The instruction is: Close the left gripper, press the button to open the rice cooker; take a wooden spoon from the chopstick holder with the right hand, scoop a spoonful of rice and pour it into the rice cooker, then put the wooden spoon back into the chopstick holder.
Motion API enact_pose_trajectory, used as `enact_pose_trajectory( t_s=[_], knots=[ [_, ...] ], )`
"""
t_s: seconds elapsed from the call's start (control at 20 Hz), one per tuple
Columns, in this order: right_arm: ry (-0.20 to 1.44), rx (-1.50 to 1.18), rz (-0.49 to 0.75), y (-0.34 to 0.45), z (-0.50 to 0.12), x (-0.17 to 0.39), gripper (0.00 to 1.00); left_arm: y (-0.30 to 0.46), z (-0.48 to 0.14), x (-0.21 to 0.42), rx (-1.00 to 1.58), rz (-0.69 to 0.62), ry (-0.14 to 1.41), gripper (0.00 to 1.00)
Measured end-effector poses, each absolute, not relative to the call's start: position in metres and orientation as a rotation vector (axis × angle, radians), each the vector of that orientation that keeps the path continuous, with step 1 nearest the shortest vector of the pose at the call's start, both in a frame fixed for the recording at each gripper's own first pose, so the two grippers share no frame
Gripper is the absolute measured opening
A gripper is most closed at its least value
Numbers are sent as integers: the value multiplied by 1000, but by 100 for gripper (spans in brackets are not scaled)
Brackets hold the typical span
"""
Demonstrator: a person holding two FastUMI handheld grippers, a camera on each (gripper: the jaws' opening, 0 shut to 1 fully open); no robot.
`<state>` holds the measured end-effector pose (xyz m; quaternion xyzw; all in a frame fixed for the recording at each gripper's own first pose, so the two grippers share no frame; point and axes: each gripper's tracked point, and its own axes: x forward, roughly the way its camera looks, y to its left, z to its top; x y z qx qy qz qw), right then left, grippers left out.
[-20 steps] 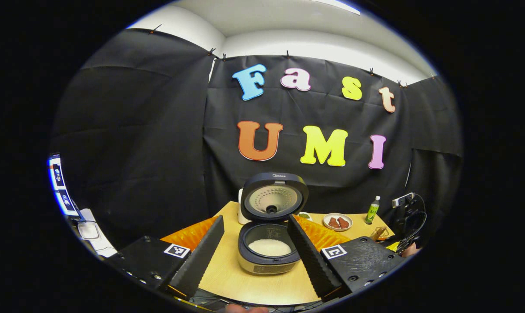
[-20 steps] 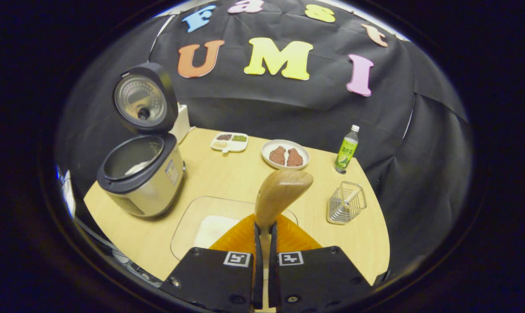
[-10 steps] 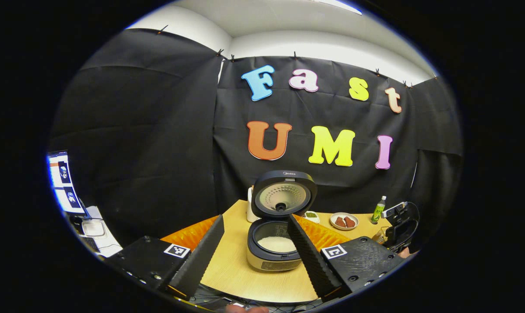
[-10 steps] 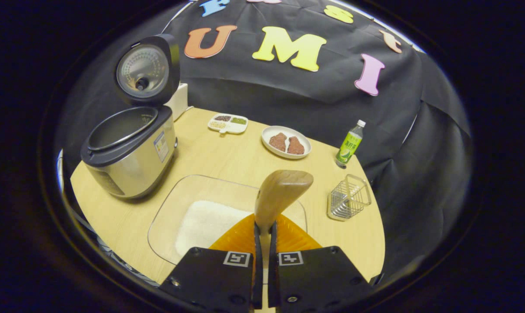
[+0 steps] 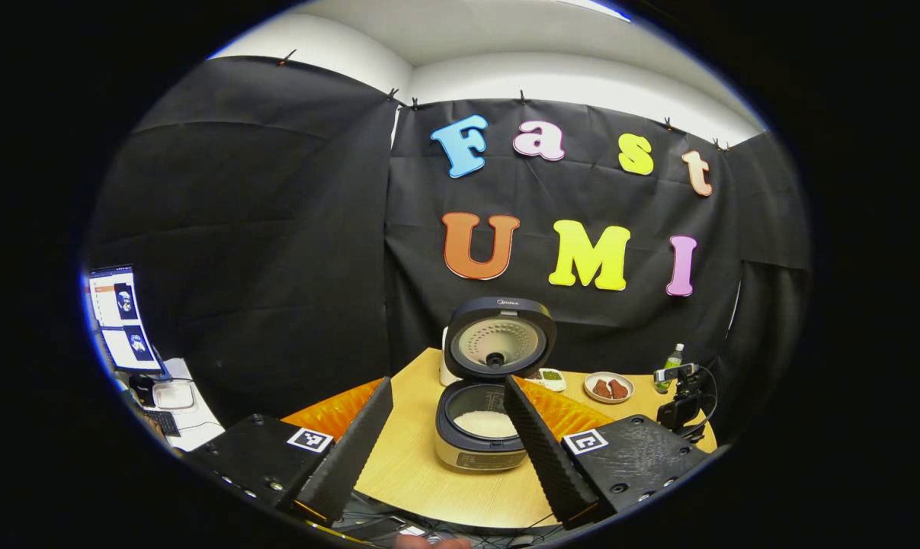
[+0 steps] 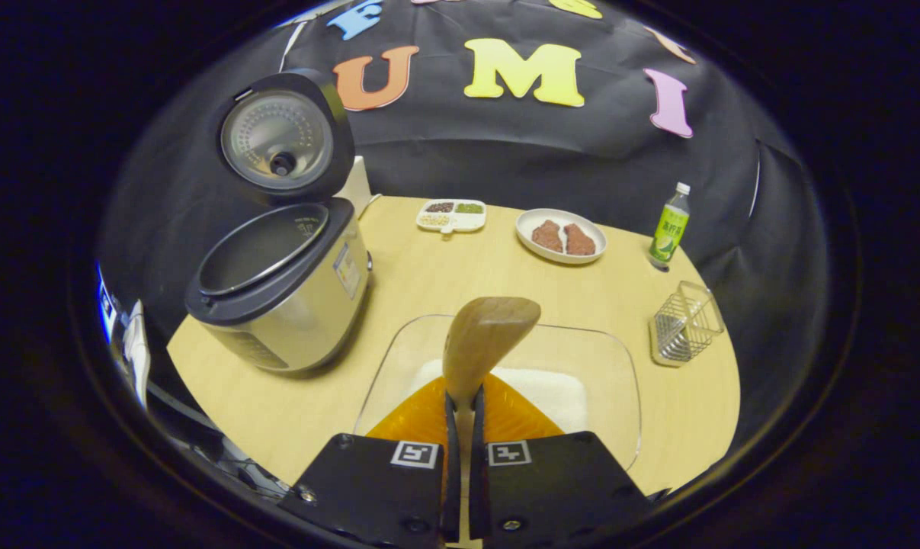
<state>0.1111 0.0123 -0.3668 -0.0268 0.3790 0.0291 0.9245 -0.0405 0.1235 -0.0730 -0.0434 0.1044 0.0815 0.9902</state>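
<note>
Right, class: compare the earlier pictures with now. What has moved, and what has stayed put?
The right gripper, still shut on the wooden spoon, has swung over the glass dish of rice. The left gripper backed slightly away, still open. The rice cooker stays open; the chopstick holder is unmoved.

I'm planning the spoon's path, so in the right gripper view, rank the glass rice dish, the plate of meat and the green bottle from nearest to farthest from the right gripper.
1. Glass rice dish: directly below the right gripper and its wooden spoon.
2. Plate of meat: farther back on the table, slightly right.
3. Green bottle: far right corner, by the cloth wall.
</note>
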Motion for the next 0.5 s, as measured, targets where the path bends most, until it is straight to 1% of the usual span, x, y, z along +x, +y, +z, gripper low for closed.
enact_pose_trajectory(
  t_s=[0.3,0.5],
  knots=[
    [814,204,92,21,-356,112,10,111,-76,-42,-77,167,225,95],
    [827,340,88,10,-354,112,10,99,-78,-35,-81,158,229,95]
  ],
)
